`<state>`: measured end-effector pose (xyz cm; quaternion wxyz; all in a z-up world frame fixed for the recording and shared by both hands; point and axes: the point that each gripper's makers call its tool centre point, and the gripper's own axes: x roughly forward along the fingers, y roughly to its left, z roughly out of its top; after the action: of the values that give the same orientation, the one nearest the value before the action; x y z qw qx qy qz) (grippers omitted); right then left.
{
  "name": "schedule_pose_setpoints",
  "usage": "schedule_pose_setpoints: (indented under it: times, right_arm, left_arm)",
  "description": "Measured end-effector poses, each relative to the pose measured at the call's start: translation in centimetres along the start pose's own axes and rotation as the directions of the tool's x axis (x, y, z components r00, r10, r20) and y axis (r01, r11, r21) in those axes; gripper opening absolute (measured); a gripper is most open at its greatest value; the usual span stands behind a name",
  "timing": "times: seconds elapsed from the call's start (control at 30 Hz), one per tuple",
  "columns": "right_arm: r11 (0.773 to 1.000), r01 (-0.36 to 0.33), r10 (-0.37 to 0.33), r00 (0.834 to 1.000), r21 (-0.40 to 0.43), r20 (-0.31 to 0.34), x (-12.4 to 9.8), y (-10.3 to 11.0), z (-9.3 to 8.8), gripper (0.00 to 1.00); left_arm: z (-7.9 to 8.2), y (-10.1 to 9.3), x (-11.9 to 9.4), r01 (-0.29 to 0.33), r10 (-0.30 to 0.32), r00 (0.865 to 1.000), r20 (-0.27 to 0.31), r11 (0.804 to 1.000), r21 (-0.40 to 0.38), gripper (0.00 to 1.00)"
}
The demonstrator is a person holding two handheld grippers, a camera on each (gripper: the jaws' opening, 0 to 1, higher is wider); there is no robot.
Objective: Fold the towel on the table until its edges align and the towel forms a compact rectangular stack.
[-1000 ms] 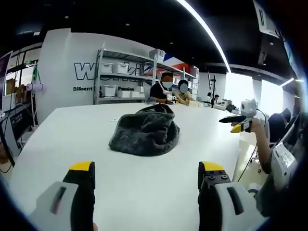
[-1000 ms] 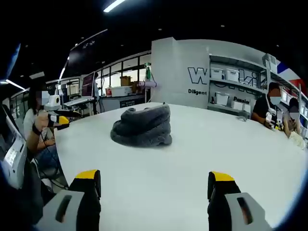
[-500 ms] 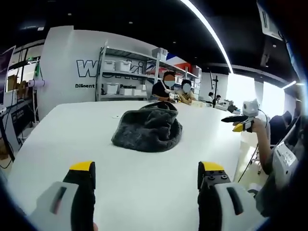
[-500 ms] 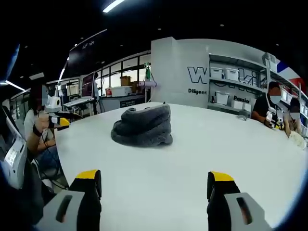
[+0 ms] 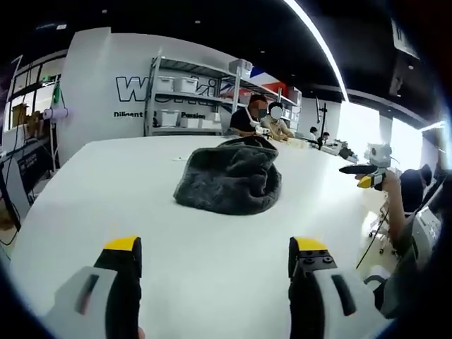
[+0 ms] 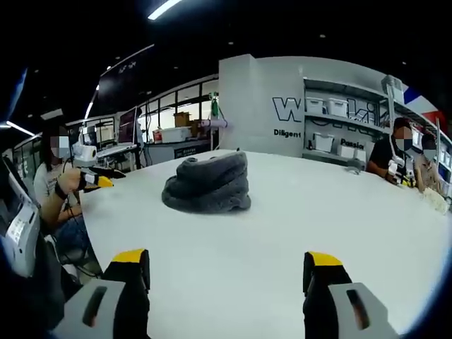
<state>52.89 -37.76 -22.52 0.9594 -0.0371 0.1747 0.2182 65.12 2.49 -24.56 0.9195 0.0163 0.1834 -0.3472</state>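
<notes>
A dark grey towel (image 5: 229, 176) lies crumpled in a heap on the white table (image 5: 99, 191). My left gripper (image 5: 215, 247) is open, its yellow-tipped jaws well short of the heap with bare tabletop between them. In the right gripper view the same towel (image 6: 208, 185) sits in the middle of the table (image 6: 332, 212), ahead of my right gripper (image 6: 226, 258), which is also open and holds nothing. Each gripper shows in the other's view, held in a hand beyond the table edge: the right gripper (image 5: 355, 174) and the left gripper (image 6: 107, 176).
Metal shelves (image 5: 185, 99) with white bins stand against the far wall. Two people (image 5: 265, 120) sit at the table's far end, also seen as people (image 6: 406, 159). A person's arm (image 5: 395, 212) is at the right edge. Desks with monitors (image 6: 123, 138) stand behind the table.
The left gripper's camera has moved closer to the towel, which now looks larger. The right gripper view is almost unchanged; the left gripper in it has shifted slightly towards the table.
</notes>
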Motion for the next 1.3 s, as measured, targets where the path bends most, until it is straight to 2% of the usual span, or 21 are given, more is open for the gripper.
schedule_pose_setpoints:
  times: [0.1,0.2,0.53,0.63,0.77,0.8,0.87,0.9,0.93,0.97,1.0,1.17,1.3]
  right_arm:
    - [1.000,0.007,-0.007,1.000,0.008,0.003,-0.2,-0.1,0.0,0.93]
    - [1.000,0.014,-0.014,1.000,0.011,0.002,-0.5,0.0,-0.2,0.93]
    - [1.000,0.010,-0.010,1.000,0.013,0.002,-1.0,0.5,-0.4,0.92]
    - [1.000,0.013,-0.014,1.000,0.015,0.003,-1.2,0.4,-0.5,0.92]
    - [1.000,0.012,-0.012,1.000,0.016,0.004,-1.4,0.5,-0.6,0.92]
    - [1.000,0.011,-0.011,1.000,0.016,0.006,-1.5,0.5,-0.7,0.92]
    - [1.000,0.006,-0.007,1.000,0.016,0.008,-1.5,0.5,-0.8,0.91]
    - [1.000,0.003,-0.004,1.000,0.021,0.008,-1.5,0.5,-1.0,0.91]
    - [1.000,0.002,-0.002,1.000,0.024,0.007,-1.5,0.5,-1.0,0.91]
    - [1.000,-0.001,0.001,1.000,0.027,0.004,-1.5,0.6,-1.2,0.90]
    - [1.000,-0.002,0.002,1.000,0.029,0.000,-1.5,0.6,-1.3,0.90]
    - [1.000,0.000,0.001,1.000,0.024,-0.014,-1.9,0.6,-1.7,0.90]
    - [0.999,0.018,-0.017,1.000,0.028,-0.010,-2.5,0.2,-1.9,0.90]
  left_arm:
    - [-0.1,0.5,1.2,0.000,0.000,1.000,-0.019,1.000,0.001,0.89]
    - [0.4,0.7,3.2,0.010,-0.009,1.000,-0.030,0.999,0.039,0.87]
    - [3.8,2.6,9.4,0.043,-0.041,0.999,-0.020,0.993,0.107,0.76]
    - [4.4,2.9,11.3,0.073,-0.071,0.997,-0.022,0.993,0.090,0.71]
    - [4.8,3.4,13.8,0.091,-0.087,0.996,-0.034,0.985,0.149,0.64]
    - [5.0,3.4,14.4,0.099,-0.095,0.995,-0.030,0.983,0.157,0.59]
    - [6.4,3.3,15.5,0.115,-0.127,0.991,0.043,0.971,0.208,0.46]
    - [7.0,3.0,16.0,0.132,-0.150,0.986,0.071,0.969,0.210,0.39]
    - [7.3,2.9,16.4,0.146,-0.164,0.983,0.085,0.973,0.181,0.36]
    - [7.7,2.7,17.0,0.165,-0.179,0.978,0.104,0.978,0.128,0.36]
    - [7.9,2.7,17.4,0.169,-0.181,0.978,0.108,0.979,0.110,0.37]
    - [8.3,3.2,19.4,0.160,-0.172,0.979,0.108,0.981,0.111,0.38]
    - [8.9,2.9,21.2,0.222,-0.231,0.962,0.144,0.972,0.073,0.41]
